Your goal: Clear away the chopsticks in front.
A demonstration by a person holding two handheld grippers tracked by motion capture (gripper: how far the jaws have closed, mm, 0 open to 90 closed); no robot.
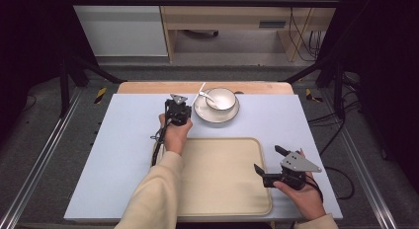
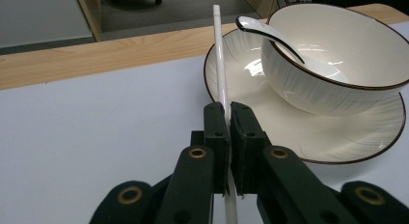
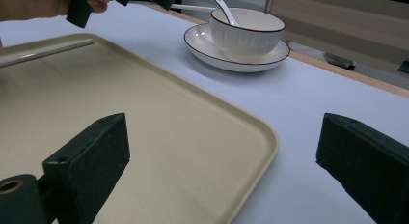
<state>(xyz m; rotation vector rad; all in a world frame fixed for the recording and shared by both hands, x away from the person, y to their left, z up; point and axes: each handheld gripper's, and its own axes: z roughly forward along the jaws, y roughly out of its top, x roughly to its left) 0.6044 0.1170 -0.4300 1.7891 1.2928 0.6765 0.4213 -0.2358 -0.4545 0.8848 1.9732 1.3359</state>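
Note:
My left gripper (image 2: 227,115) is shut on a thin white stick (image 2: 220,60) that points up past the plate's left rim. In the high view the left gripper (image 1: 180,102) hovers just left of a white bowl (image 1: 222,97) on a white plate (image 1: 215,116), with a white spoon (image 1: 206,95) resting in the bowl. My right gripper (image 1: 270,160) stands open at the right edge of a beige tray (image 1: 222,179), nothing between its fingers. In the right gripper view the right gripper (image 3: 222,151) spans the tray's corner (image 3: 251,137).
A pale stick (image 3: 46,51) lies on the tray's far left side in the right gripper view. A light blue mat (image 1: 123,140) covers the table. The wooden table edge (image 1: 148,87) runs behind the plate.

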